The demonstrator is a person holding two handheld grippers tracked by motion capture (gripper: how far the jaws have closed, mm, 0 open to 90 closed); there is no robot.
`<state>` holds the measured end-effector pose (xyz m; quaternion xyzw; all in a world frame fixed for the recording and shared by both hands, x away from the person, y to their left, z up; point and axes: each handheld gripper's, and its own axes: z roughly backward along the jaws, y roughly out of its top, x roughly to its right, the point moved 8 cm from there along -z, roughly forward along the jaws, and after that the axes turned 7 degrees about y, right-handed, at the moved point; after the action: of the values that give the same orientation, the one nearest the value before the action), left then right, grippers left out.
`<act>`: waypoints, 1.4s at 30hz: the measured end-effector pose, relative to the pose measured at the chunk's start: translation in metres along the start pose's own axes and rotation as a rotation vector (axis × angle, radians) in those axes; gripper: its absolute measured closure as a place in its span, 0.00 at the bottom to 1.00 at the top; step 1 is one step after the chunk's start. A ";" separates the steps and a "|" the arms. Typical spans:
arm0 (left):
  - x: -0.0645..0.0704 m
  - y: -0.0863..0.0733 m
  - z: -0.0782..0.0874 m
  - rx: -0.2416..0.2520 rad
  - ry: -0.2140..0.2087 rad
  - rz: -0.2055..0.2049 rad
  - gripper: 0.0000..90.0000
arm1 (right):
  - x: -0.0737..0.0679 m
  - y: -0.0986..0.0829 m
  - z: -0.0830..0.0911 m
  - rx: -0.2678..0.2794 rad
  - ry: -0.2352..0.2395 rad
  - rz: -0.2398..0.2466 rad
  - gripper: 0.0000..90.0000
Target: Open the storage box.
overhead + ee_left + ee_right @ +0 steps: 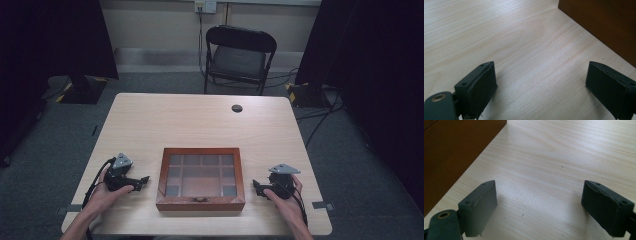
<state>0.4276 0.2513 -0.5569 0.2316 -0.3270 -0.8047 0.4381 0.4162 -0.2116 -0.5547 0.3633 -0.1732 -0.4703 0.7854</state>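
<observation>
A brown wooden box with a glass lid and several compartments sits shut near the table's front edge, between my two hands. My left gripper rests on the table just left of the box, open with nothing between its jaws. In the left gripper view the left gripper points at bare tabletop, with the box's side wall at the upper right. My right gripper rests just right of the box, also open and empty. In the right gripper view the right gripper faces bare wood, with the box's wall at the left.
The light wooden table has a round cable hole near its far edge. A black folding chair stands behind the table. Dark curtains hang at both sides, and cables lie on the floor at the right.
</observation>
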 end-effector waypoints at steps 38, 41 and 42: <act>0.036 0.042 0.044 0.062 -0.154 0.015 0.40 | 0.000 0.000 0.000 0.000 0.000 0.000 0.14; 0.043 0.046 0.047 0.072 -0.171 0.004 0.40 | 0.000 0.000 0.000 0.000 0.000 0.000 0.14; 0.045 0.049 0.049 0.084 -0.168 0.002 0.40 | 0.000 0.000 0.000 0.000 0.000 0.000 0.14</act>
<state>0.3999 0.2093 -0.4921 0.1812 -0.3961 -0.8066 0.3997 0.4162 -0.2116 -0.5547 0.3634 -0.1733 -0.4703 0.7853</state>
